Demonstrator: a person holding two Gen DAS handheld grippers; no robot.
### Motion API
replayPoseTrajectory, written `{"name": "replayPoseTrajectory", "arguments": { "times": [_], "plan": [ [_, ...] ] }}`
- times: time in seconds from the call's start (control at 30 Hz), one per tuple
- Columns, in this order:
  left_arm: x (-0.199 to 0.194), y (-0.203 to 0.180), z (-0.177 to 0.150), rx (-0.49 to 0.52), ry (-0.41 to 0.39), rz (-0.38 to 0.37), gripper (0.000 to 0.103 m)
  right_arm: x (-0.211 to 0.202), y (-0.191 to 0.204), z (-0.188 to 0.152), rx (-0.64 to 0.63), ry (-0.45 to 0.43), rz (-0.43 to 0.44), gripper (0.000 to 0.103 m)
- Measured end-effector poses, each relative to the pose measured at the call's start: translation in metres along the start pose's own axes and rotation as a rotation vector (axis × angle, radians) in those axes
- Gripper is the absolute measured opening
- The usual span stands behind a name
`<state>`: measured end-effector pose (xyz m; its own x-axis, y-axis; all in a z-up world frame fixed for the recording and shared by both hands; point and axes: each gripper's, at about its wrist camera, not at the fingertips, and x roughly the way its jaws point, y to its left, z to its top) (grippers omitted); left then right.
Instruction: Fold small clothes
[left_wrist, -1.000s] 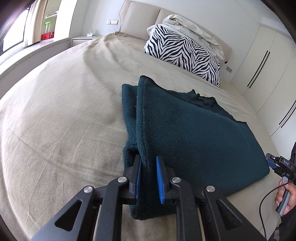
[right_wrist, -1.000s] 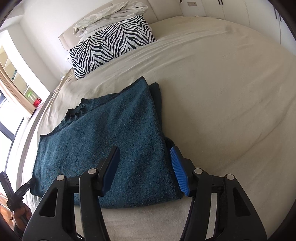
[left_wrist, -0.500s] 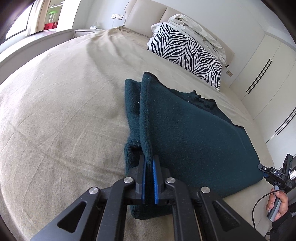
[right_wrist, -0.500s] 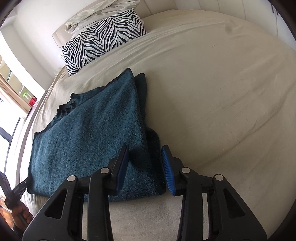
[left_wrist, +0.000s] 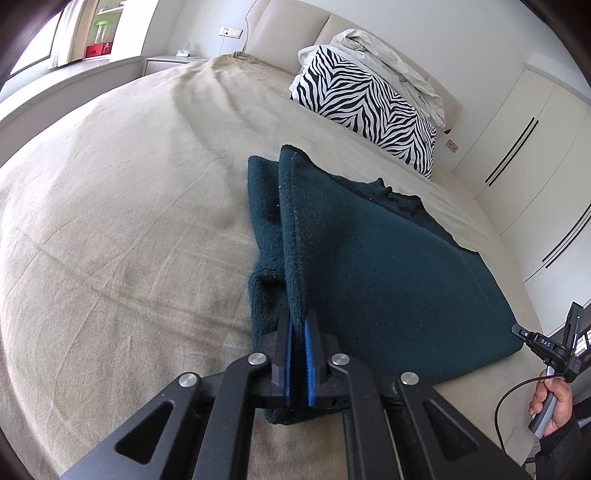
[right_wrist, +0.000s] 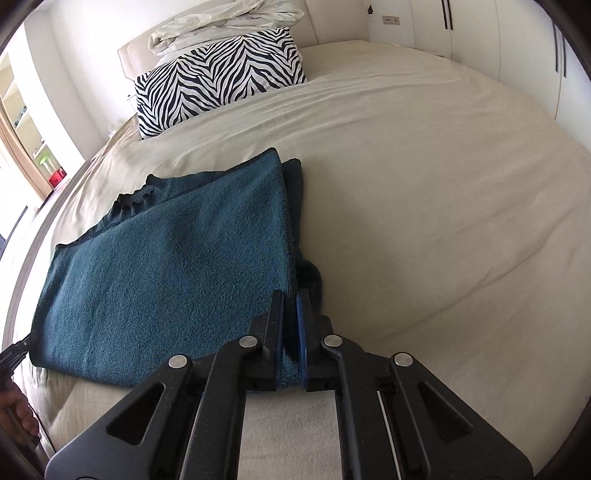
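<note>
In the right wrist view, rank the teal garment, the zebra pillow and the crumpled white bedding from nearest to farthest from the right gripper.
1. Teal garment: clamped at its near corner in the right gripper, spreading left.
2. Zebra pillow: far up the bed, left of centre.
3. Crumpled white bedding: behind and on top of the pillow, against the headboard.

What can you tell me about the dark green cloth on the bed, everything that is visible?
The cloth is a dark teal, fuzzy knitted garment, likely a sweater, with a ribbed edge at its far side. It lies folded in layers on the beige bed sheet, below a zebra pillow. Its near edge is pinched at both corners: the left gripper is shut on one corner, and the right gripper, whose jaws have just been closing, is shut on the other. The held edges rise slightly from the sheet.
</note>
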<state>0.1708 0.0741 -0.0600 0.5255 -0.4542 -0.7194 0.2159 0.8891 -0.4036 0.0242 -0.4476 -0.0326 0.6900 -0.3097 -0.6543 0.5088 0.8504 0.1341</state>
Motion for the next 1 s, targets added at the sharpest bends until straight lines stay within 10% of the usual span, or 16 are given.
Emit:
{"name": "replayPoseTrajectory", "arguments": {
  "times": [1.0],
  "plan": [
    [-0.006, 0.026, -0.021, -0.121, 0.053, -0.06, 0.01, 0.019, -0.028, -0.028, 0.086, 0.065, 0.071, 0.006]
  ]
}}
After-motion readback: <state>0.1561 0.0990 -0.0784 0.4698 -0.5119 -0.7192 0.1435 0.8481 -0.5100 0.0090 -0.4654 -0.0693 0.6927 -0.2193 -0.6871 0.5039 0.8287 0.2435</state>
